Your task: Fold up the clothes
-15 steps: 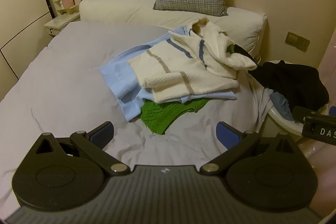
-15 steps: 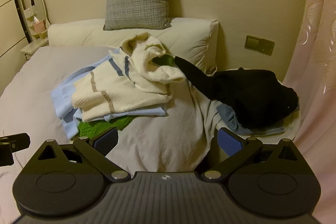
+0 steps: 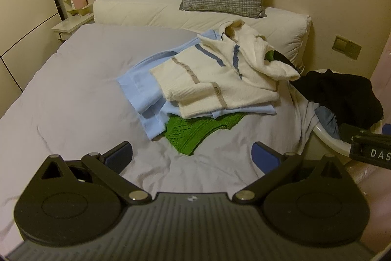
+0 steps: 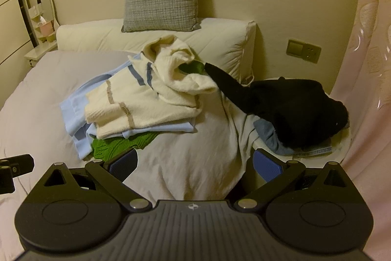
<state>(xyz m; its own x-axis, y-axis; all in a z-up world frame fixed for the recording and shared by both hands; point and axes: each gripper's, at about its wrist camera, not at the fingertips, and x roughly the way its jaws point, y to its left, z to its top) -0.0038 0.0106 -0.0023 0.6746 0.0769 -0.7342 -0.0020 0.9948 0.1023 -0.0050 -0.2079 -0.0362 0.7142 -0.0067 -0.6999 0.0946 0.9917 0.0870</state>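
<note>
Cream striped sweater (image 3: 215, 80) crumpled atop pale blue garment (image 3: 141, 92) and green knit (image 3: 193, 131) mid-bed; black garment (image 4: 293, 109) heaped at bed's right edge.

left gripper (image 3: 191, 154): black body, ribbed grey top | blue pads | silver pivot screws | right gripper (image 4: 195, 160): same

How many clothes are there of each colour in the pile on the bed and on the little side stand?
Cream sweater: 1
Light blue garment: 1
Green knit: 1
Black garment: 1
Denim-blue garment, mostly hidden under the black one: 1
Total: 5 that I can tell apart; more may be buried underneath.
</note>
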